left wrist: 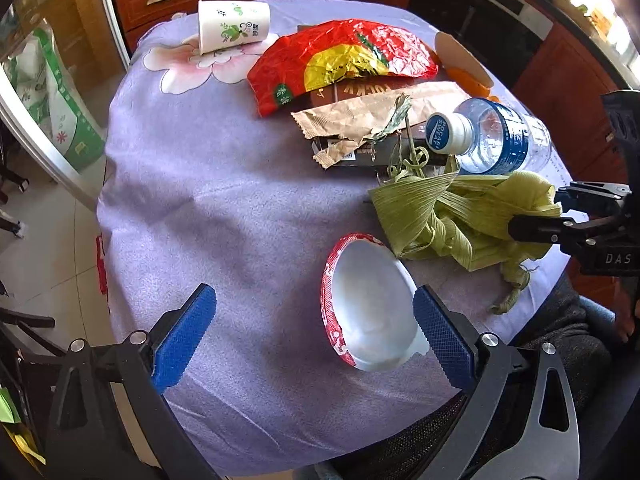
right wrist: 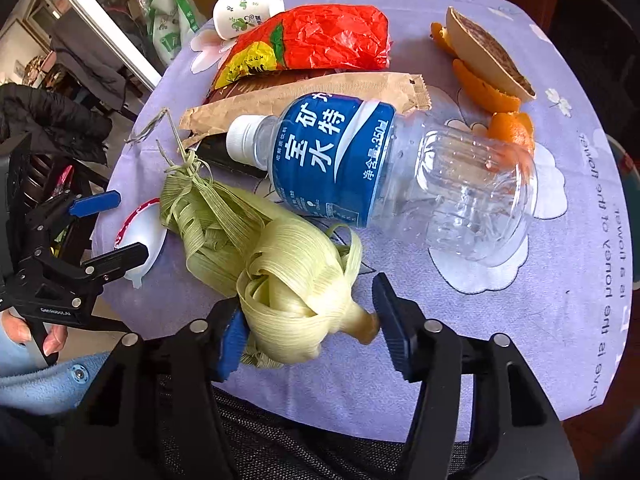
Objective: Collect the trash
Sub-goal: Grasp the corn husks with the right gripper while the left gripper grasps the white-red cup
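Trash lies on a round table with a lilac cloth (left wrist: 224,184). A white bowl with a red rim (left wrist: 370,304) lies on its side near the front edge, just inside my open left gripper (left wrist: 314,330), by its right finger. A bundle of green corn husks (right wrist: 280,264) sits between the jaws of my right gripper (right wrist: 310,332), which are around it with a gap on the right side. An empty clear bottle with a blue label (right wrist: 384,168) lies behind the husks. The right gripper shows in the left wrist view (left wrist: 560,216) at the husks (left wrist: 460,216).
A red and yellow snack bag (left wrist: 340,60), a torn brown paper wrapper (left wrist: 372,116) and a paper cup on its side (left wrist: 234,26) lie farther back. Orange peel (right wrist: 484,88) and a tan shell-like piece (right wrist: 488,54) lie at the back right. Wooden cabinets stand behind the table.
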{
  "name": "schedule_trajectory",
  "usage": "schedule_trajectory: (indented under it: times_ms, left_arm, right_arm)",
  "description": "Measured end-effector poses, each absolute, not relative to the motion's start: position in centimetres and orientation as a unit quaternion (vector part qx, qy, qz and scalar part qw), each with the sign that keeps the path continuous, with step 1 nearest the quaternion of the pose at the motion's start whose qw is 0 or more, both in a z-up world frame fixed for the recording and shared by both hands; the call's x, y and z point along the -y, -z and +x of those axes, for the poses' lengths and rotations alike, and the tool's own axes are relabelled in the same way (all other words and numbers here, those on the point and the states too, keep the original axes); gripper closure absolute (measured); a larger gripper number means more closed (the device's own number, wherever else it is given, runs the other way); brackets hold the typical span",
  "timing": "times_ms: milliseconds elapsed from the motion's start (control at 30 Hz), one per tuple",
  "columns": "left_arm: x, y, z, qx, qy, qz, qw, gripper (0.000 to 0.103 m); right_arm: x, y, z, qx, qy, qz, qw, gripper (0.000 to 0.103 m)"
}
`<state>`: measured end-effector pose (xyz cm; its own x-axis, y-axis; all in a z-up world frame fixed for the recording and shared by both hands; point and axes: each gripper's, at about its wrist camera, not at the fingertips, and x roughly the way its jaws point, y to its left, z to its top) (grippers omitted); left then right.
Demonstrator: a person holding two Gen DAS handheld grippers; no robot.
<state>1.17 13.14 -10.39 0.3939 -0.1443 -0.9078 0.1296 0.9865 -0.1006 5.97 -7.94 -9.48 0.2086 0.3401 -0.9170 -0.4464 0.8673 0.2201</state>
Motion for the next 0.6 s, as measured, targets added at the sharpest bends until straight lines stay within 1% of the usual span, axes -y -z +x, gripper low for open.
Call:
schedule_trajectory:
  times_ms: [133,200,333,433,533,567,600]
  left_arm:
    - [-13.1,10.6,0.7,-0.542,0.085,-0.014,0.836,0.005]
    - [-13.0,10.6,0.4,-0.541,0.086,-0.011,0.837,0.009]
    - [-12.8,10.7,-0.1,-0.545,0.087,-0.007,0.834,0.014]
    - [-12.9,10.7,-0.5,-0.547,0.086,-0.007,0.833,0.022]
    - [-13.0,10.5,-0.7,-0.547,0.085,-0.016,0.832,0.032]
    - [-13.0,10.5,-0.8,-0.548,0.086,-0.018,0.832,0.038]
    - [-12.9,10.5,-0.8,-0.549,0.087,-0.019,0.831,0.047]
  right_arm:
    - [7.7,7.9,5.2,-0.558,-0.261,-0.066,0.785,0.057]
    - [7.6,6.8,5.0,-0.548,-0.269,-0.066,0.789,0.057]
    - [7.8,4.4,4.9,-0.520,-0.273,-0.058,0.807,0.057]
    - [8.4,3.0,5.5,-0.504,-0.264,-0.043,0.821,0.057]
    - [9.0,2.2,6.0,-0.495,-0.255,-0.028,0.830,0.057]
    - [9.1,2.2,6.2,-0.494,-0.253,-0.024,0.832,0.057]
    - [9.4,2.1,6.3,-0.493,-0.251,-0.020,0.833,0.057]
